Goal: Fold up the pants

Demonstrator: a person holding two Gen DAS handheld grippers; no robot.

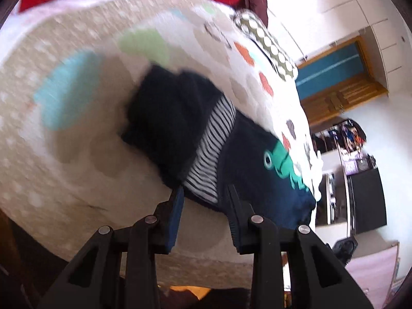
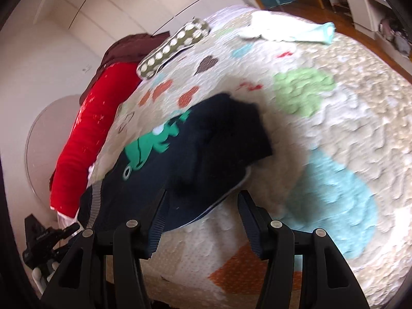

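Observation:
Small dark navy pants (image 1: 175, 118) with a green frog patch (image 1: 280, 162) and a striped lining (image 1: 213, 149) lie bunched on a quilted bedspread (image 1: 77, 154). My left gripper (image 1: 206, 193) is open, its tips just at the near edge of the pants, holding nothing. In the right wrist view the same pants (image 2: 206, 154) lie folded over themselves, frog patch (image 2: 149, 146) at the left. My right gripper (image 2: 202, 198) is open with its tips at the near edge of the pants, empty.
A red pillow (image 2: 85, 139) and a dotted green cushion (image 2: 175, 43) lie at the bed's head. A pale garment (image 2: 291, 32) lies at the far side of the bed. A wooden door (image 1: 340, 77) and shelves (image 1: 342, 136) stand beyond the bed.

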